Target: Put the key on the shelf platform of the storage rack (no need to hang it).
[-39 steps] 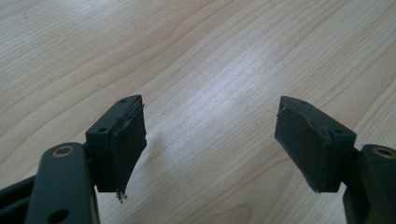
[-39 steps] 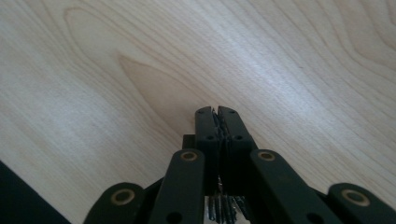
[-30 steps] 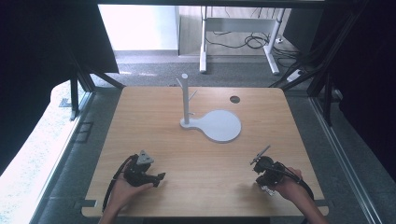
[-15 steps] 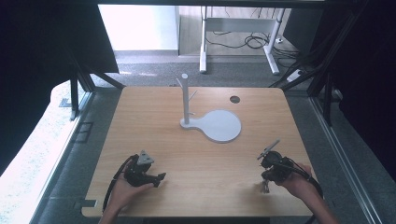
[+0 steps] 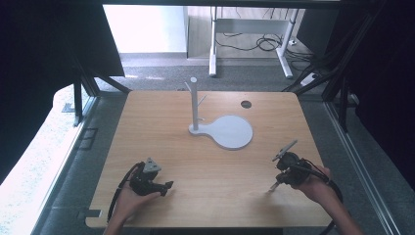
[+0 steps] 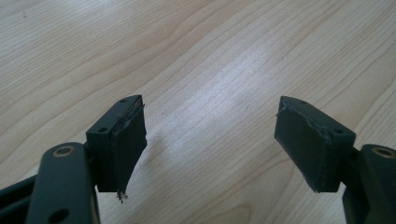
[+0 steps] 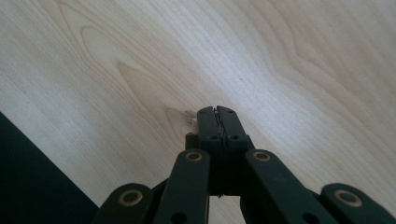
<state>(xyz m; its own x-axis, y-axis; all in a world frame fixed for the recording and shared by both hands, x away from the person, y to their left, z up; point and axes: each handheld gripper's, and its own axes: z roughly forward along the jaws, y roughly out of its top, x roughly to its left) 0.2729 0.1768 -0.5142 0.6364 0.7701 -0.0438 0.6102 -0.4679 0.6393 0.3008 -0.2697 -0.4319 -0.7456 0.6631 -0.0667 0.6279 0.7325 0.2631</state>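
Note:
My left gripper rests low over the wooden table near its front left, held in a hand. Its jaws stand wide open over bare wood, with nothing between them. My right gripper hangs near the front right in the other hand, its grey plate tilted up. Its jaws are shut tight, tips pointing down at the wood close to the table's edge. A tiny pale speck shows beside the tips; I cannot tell what it is.
A white stand with a round flat base and a thin upright post with short pegs stands at the table's middle back. A small dark hole lies behind it. Dark frame struts flank the table.
My right gripper has moved a little to the right and lifted off the table, jaws still shut. The left gripper has stayed put.

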